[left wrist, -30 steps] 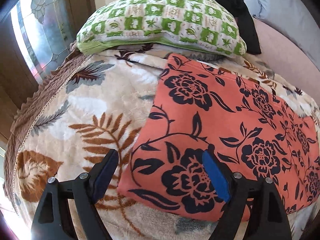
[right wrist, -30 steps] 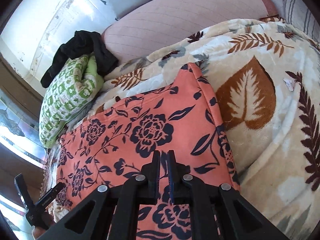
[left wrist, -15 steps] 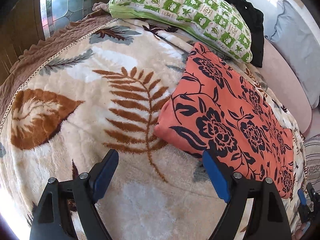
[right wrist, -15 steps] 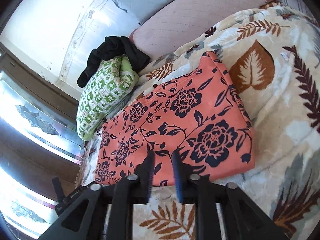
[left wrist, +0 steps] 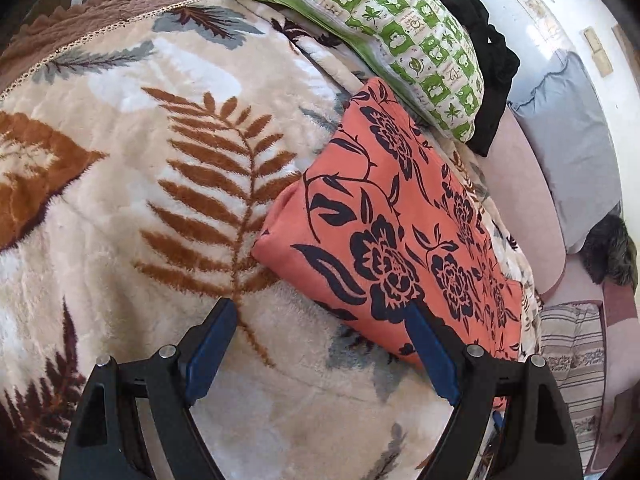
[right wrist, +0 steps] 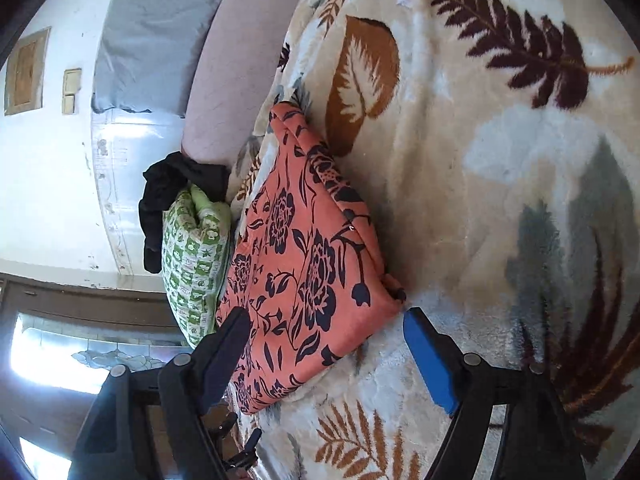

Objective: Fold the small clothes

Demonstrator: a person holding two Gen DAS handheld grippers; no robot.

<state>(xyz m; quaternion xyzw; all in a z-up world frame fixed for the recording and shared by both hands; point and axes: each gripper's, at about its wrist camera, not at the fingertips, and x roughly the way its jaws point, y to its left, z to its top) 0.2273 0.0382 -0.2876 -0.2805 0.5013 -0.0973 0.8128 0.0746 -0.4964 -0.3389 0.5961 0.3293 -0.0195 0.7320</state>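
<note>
A folded orange garment with dark blue flowers (left wrist: 392, 232) lies flat on a cream leaf-print blanket (left wrist: 160, 168). My left gripper (left wrist: 320, 316) hovers open at the garment's near edge. Its right finger overlaps that edge and bare blanket lies between the fingers. In the right wrist view the same garment (right wrist: 304, 264) runs away from me. My right gripper (right wrist: 326, 316) has its jaws opening. The garment's near corner lies between the blue pads, and neither pad presses on it.
A green checked pillow (left wrist: 400, 40) lies just beyond the garment with a black cloth (left wrist: 488, 72) draped behind it. A grey cushion (left wrist: 572, 152) and pink upholstery (right wrist: 224, 80) sit at the back. The blanket (right wrist: 500, 160) stretches wide to the right. A window (right wrist: 60, 356) is at the left.
My right gripper went from shut to wide open, rolled, and drew back to the garment's near corner. My left gripper drew back off the garment's corner to its edge and rolled.
</note>
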